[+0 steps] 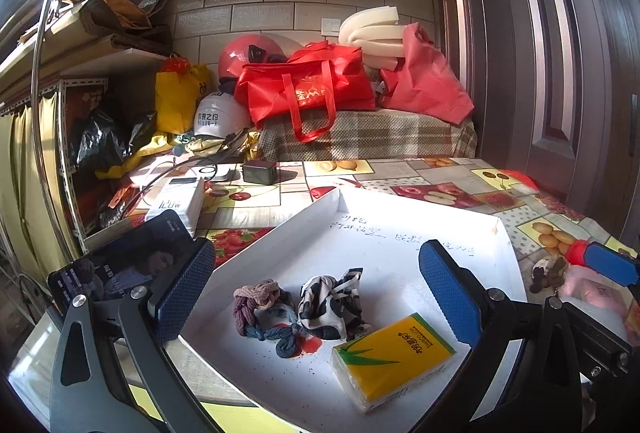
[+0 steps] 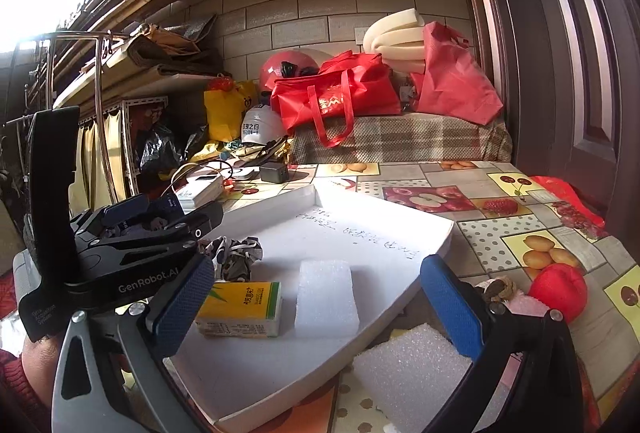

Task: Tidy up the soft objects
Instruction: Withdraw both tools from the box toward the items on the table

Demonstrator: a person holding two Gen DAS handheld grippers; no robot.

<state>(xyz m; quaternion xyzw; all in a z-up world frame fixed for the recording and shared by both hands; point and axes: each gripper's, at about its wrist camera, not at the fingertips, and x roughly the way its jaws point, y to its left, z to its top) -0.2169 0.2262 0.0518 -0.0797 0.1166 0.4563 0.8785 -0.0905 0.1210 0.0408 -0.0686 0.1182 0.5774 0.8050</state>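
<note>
White foam block [image 2: 326, 299] in tray [image 2: 400, 233], between right gripper's [image 2: 318, 307] wide-open, empty fingers.

Left gripper [image 1: 318, 291] spread wide, nothing between the pads. Right gripper [image 2: 318, 303] likewise parted and unloaded, angled downward.

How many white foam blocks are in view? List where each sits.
2: one foam block inside the white tray beside the yellow tissue pack; another outside its near edge. Others may be hidden.

scrunchies [image 1: 262, 307], tissue pack [image 1: 394, 359] and foam block [image 2: 326, 299] lie in white tray [image 1: 400, 209].
</note>
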